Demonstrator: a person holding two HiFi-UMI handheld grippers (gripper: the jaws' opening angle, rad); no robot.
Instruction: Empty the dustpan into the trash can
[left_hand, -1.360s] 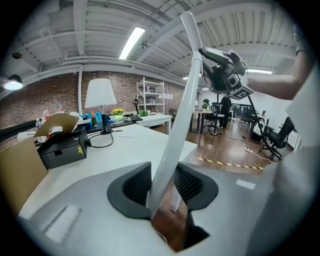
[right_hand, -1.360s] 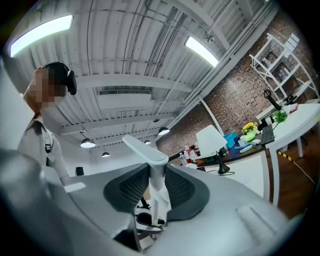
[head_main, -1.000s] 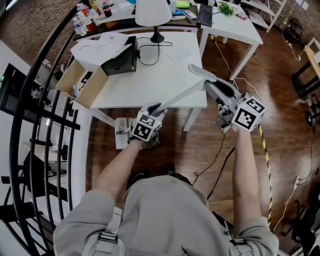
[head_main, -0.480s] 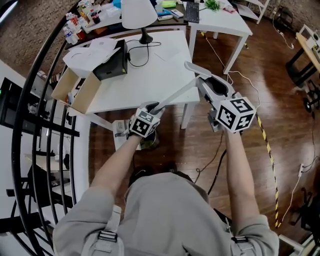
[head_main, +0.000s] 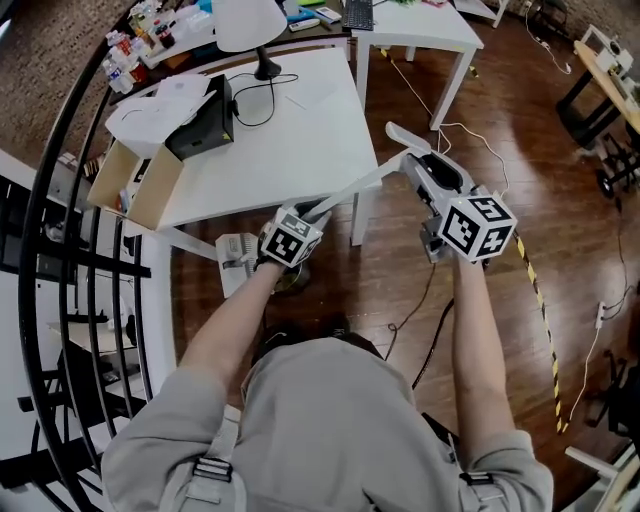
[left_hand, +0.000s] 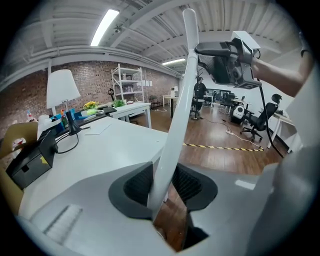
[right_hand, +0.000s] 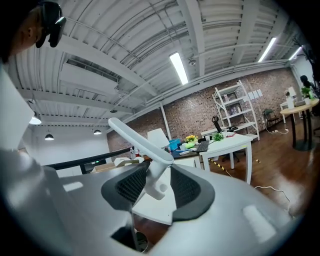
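Gripping the long dustpan handle (head_main: 350, 188) at its near-left end, the left gripper (head_main: 314, 211) jaws hold it slanting beside the bench (head_main: 300, 130), its far-right tip loose between the right gripper (head_main: 412, 160) jaws, which have just been opening.

Right tongs (head_main: 412, 162), jaws just opened wider, dustpan handle (head_main: 352, 188) top between them, now past table (head_main: 300, 150) edge

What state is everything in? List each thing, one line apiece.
Left gripper: shut on the handle.
Right gripper: open, jaws have just been opening, handle's top end between them.
Handle: tilted, lower part in the left gripper.
Box: flaps open.
Lamp: upright on the table.
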